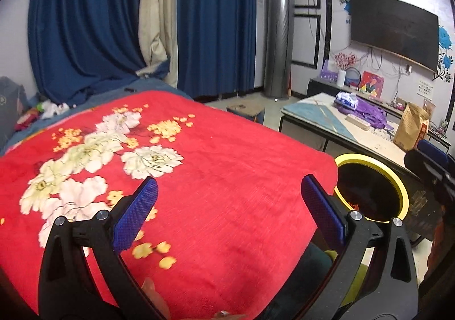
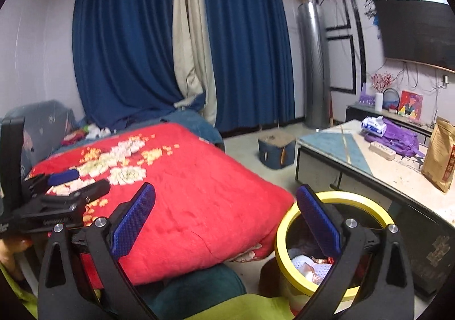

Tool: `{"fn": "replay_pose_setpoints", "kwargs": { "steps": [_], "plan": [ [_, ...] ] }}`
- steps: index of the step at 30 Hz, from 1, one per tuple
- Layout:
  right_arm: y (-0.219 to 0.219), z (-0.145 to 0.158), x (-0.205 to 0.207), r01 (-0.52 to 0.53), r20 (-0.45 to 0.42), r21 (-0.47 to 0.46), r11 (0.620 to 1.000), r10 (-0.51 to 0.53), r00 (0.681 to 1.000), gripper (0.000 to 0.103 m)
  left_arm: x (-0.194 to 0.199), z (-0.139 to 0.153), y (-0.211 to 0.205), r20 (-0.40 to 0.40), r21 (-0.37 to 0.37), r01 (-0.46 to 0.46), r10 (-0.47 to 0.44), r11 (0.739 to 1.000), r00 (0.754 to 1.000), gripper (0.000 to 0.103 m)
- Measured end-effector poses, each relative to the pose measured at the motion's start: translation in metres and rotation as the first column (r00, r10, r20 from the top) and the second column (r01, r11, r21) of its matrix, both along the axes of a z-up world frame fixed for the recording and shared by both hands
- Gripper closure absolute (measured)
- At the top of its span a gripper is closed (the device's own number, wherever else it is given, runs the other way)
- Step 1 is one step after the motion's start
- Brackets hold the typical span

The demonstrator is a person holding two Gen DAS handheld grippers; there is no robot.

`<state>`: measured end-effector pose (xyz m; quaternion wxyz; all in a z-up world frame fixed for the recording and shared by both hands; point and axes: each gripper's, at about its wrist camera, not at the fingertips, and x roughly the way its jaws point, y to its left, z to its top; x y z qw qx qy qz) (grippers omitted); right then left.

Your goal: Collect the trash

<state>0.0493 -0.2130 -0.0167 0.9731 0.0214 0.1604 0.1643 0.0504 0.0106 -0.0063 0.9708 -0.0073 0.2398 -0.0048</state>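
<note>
A yellow-rimmed trash bin (image 2: pixel 284 223) stands on the floor beside the bed; crumpled wrappers and paper (image 2: pixel 310 266) lie inside it. It also shows in the left wrist view (image 1: pixel 398 177). My right gripper (image 2: pixel 226 197) is open and empty, its right finger over the bin's rim. My left gripper (image 1: pixel 229 189) is open and empty above the red floral blanket (image 1: pixel 216 172). The left gripper also shows at the left of the right wrist view (image 2: pixel 74 182), over the blanket (image 2: pixel 204 186).
A low table (image 2: pixel 341 146) at the right carries a purple bag (image 2: pixel 398 138), a tissue pack (image 2: pixel 374 125) and a brown paper bag (image 2: pixel 440 158). A small blue stool (image 2: pixel 275 149) stands on the floor. Blue curtains (image 2: pixel 119 44) hang behind the bed. Clutter (image 1: pixel 52 109) lies at the bed's far end.
</note>
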Motion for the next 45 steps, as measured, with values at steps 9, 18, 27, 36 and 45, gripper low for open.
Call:
{"fn": "replay_pose_setpoints", "kwargs": {
  "steps": [9, 18, 27, 36, 45],
  "plan": [
    [0.012, -0.007, -0.033, 0.003, 0.159, -0.047, 0.999, 0.004, 0.987, 0.006, -0.030, 0.007, -0.004, 0.134, -0.010, 0.004, -0.003, 1.000, 0.991, 0.011],
    [0.011, -0.010, -0.025, 0.012, 0.124, -0.041, 0.999, -0.007, 0.992, 0.006, -0.030, 0.004, -0.006, 0.124, -0.012, 0.010, -0.009, 1.000, 0.992, 0.011],
    [0.011, -0.012, -0.021, 0.014, 0.104, -0.033, 0.999, -0.011, 0.994, 0.006, -0.030, 0.001, -0.009, 0.116, -0.015, 0.000, 0.001, 1.000, 0.993, 0.011],
    [0.010, -0.013, -0.019, 0.022, 0.095, -0.027, 0.999, -0.019, 0.995, 0.006, -0.029, 0.001, -0.008, 0.115, -0.017, 0.002, 0.000, 1.000, 0.993, 0.011],
    [0.008, -0.017, -0.019, 0.026, 0.093, -0.024, 0.999, -0.023, 0.995, 0.006, -0.029, 0.001, -0.008, 0.117, -0.017, 0.003, -0.001, 1.000, 0.993, 0.011]
  ]
}}
